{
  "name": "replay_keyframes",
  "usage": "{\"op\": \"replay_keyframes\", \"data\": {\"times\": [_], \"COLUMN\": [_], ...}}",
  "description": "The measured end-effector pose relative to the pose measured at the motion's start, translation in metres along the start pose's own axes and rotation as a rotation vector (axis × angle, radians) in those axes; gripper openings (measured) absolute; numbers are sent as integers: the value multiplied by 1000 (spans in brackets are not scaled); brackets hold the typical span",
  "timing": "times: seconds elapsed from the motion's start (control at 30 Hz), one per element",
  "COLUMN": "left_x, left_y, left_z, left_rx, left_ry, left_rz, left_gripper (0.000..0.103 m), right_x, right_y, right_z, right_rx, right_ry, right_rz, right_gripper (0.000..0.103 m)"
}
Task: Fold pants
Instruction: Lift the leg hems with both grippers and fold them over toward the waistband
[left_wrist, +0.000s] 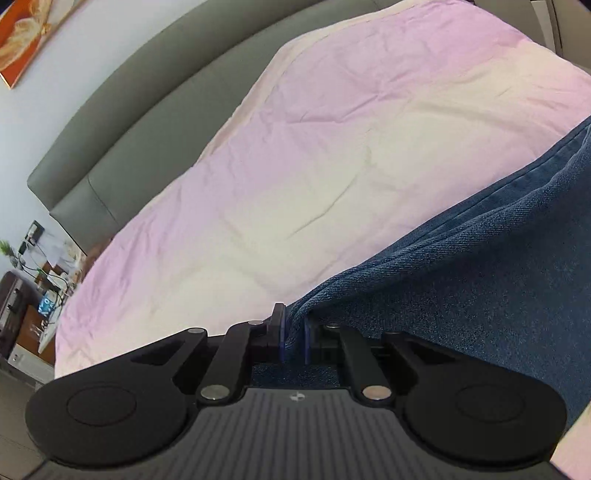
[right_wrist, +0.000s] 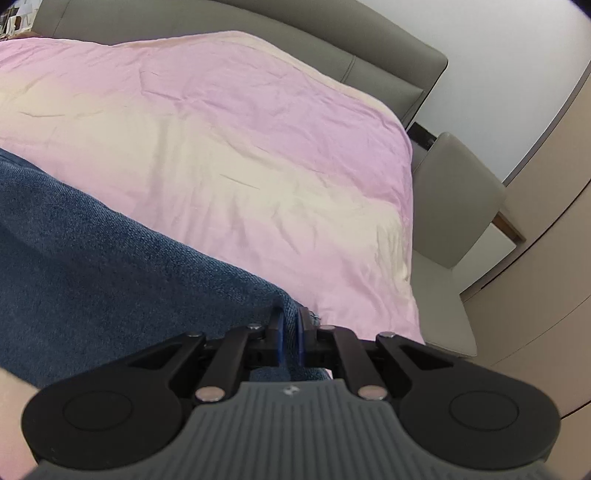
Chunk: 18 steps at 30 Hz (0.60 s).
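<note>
The pants are dark blue denim jeans (left_wrist: 480, 266) lying on a pink and cream bedspread (left_wrist: 295, 166). In the left wrist view they fill the lower right; my left gripper (left_wrist: 294, 338) is shut on their left edge, denim pinched between the blue pads. In the right wrist view the jeans (right_wrist: 110, 258) fill the lower left; my right gripper (right_wrist: 291, 336) is shut on their right edge near a seam. The cloth stretches between the two grippers. The rest of the jeans is out of view.
The bedspread (right_wrist: 258, 166) covers a wide bed with a grey padded headboard (left_wrist: 147, 122) behind. A cluttered bedside table (left_wrist: 40, 280) stands at the left. A grey chair (right_wrist: 454, 206) and beige cabinet doors (right_wrist: 546, 258) stand right of the bed.
</note>
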<state>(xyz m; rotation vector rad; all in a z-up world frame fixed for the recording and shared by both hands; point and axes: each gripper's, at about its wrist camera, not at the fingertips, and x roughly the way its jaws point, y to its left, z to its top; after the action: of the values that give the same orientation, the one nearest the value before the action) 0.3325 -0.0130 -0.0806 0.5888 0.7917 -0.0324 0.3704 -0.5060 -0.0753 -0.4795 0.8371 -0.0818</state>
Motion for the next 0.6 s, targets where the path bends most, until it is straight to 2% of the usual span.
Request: {"op": "replay_keyframes", "data": {"times": [0.2,0.33,0.47,0.6], "left_x": [61,77,61,39], "left_y": [-7,-14,-15,-2], "left_z": [-13,-23,-27,-22], "left_rx": [-22,-19,-21,-23], "left_ry": [111,141,82,23], "left_rz": [-52,-56,-18,-5], "left_gripper": [9,8,9,9], "right_x": [79,111,123,111], "right_y": [23,33,33,24], "right_z": [12,12,18,25], "right_rx": [-90,-124,-137,-102], "right_ry": [117,170,191,178], "right_rz": [43,53,53,43], "right_gripper": [0,0,0,0]}}
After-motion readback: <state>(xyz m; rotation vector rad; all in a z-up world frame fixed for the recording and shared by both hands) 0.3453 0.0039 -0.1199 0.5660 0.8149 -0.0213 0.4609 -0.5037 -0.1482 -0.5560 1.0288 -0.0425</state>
